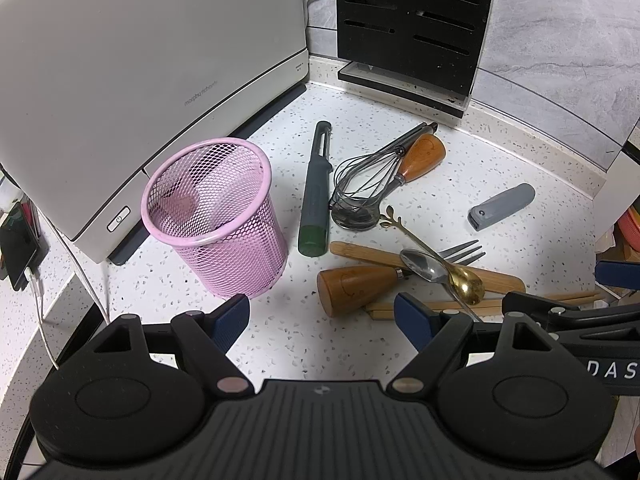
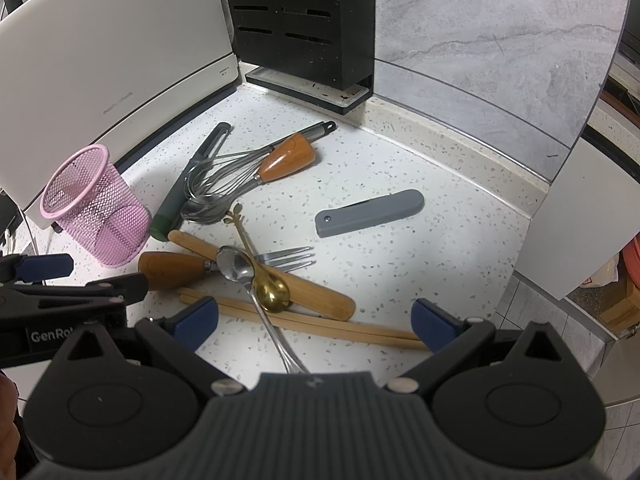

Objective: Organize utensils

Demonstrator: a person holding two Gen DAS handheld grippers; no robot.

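A pink mesh cup (image 1: 214, 216) (image 2: 94, 206) stands on the speckled counter at the left. Right of it lies a pile: a green-grey peeler (image 1: 316, 192) (image 2: 188, 184), a whisk (image 1: 368, 178) (image 2: 232, 176), a wooden-handled fork (image 1: 360, 282) (image 2: 180, 266), a steel spoon (image 1: 424, 266) (image 2: 238, 266), a gold spoon (image 1: 464, 282) (image 2: 272, 290), a bamboo stick (image 2: 304, 292) and chopsticks (image 2: 320, 326). A grey folding knife (image 1: 502, 206) (image 2: 370, 212) lies apart. My left gripper (image 1: 320, 322) is open and empty near the cup. My right gripper (image 2: 316, 320) is open above the chopsticks.
A white appliance (image 1: 140, 60) (image 2: 112, 48) stands behind the cup. A black knife block (image 1: 412, 24) (image 2: 304, 20) is at the back by the grey wall. A phone on a cable (image 1: 20, 248) is at the far left. The counter edge (image 2: 560, 300) drops off at the right.
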